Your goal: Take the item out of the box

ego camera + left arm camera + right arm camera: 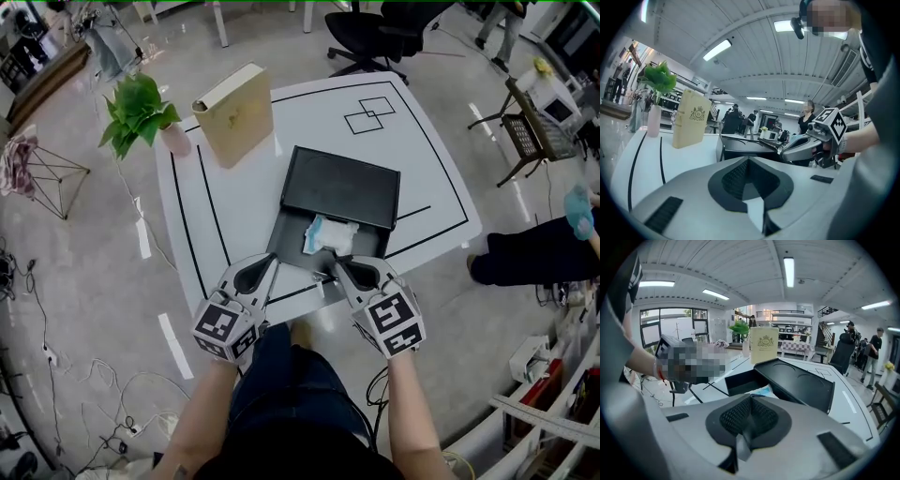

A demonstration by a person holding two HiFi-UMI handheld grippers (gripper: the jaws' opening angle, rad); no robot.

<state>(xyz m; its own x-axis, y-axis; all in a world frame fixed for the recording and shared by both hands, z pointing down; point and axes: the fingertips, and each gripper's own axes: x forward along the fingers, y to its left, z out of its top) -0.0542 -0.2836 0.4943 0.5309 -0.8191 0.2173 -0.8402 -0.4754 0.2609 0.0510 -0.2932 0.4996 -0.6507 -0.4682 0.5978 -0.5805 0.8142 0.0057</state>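
Both pinched empty, left gripper [272, 263] and right gripper [339, 265] face the box [292, 236]; its packet [330, 234] at twelve o'clock looks soft, light, so pinch an edge.

No legible text, number or brand name is present. The cream box [691, 119] at the worktop's [431, 187] far left corner bears a gold crest; its lettering is too small to read. The cubes [225, 328] on the left gripper [270, 265] and right gripper [345, 269] carry black-and-white square coded markers without characters.
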